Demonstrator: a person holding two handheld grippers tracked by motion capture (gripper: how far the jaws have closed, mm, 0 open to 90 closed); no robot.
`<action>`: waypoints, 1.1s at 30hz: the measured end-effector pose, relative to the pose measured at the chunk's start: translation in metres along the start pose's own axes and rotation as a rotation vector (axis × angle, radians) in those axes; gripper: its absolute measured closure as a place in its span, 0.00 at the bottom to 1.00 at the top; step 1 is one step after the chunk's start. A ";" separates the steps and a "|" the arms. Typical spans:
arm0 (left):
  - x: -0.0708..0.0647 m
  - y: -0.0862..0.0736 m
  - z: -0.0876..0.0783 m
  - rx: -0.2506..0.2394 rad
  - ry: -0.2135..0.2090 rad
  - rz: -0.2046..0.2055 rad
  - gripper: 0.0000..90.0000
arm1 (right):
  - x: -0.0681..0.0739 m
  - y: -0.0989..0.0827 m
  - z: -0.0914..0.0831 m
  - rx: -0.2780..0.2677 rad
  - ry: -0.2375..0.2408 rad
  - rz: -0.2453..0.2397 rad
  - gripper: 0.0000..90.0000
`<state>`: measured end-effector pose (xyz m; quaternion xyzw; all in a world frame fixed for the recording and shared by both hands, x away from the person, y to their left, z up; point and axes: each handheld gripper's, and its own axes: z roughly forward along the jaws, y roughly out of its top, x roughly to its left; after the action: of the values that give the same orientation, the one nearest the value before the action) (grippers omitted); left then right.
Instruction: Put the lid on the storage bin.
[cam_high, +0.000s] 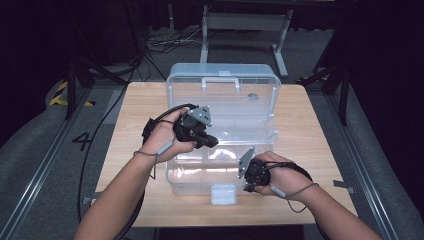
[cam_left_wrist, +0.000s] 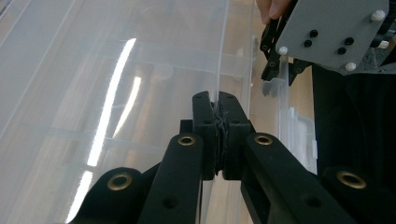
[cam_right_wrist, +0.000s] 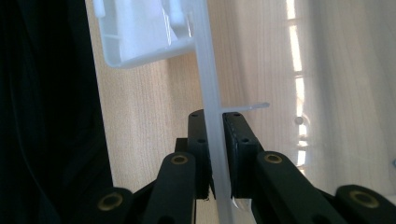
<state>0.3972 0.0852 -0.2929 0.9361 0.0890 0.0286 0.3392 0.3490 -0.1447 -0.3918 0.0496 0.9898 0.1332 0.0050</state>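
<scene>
My left gripper (cam_high: 207, 141) sits over the clear plastic organizer box (cam_high: 260, 115) on the wooden table (cam_high: 305, 135), jaws pointing right, down into the tray. My right gripper (cam_high: 248, 179) is at the box's near front wall, just right of the white latch (cam_high: 223, 194). The open lid stands upright beyond both grippers, handle (cam_high: 220, 83) on top.

Raised lid (cam_high: 223, 85) blocks far side, tabletop (cam_high: 320, 140) flanks open
</scene>
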 end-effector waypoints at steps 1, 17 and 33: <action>-0.001 0.000 0.000 0.002 0.000 -0.001 0.97 | 0.000 0.000 0.000 -0.001 -0.001 0.001 0.92; -0.011 -0.003 0.003 0.006 0.017 0.000 0.97 | 0.005 0.000 0.000 -0.003 -0.054 -0.001 0.92; -0.017 -0.007 0.007 0.014 -0.011 0.005 0.97 | 0.011 0.001 0.001 0.010 -0.109 -0.009 0.92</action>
<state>0.3804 0.0832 -0.3026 0.9388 0.0848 0.0237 0.3330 0.3379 -0.1423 -0.3921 0.0523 0.9890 0.1255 0.0590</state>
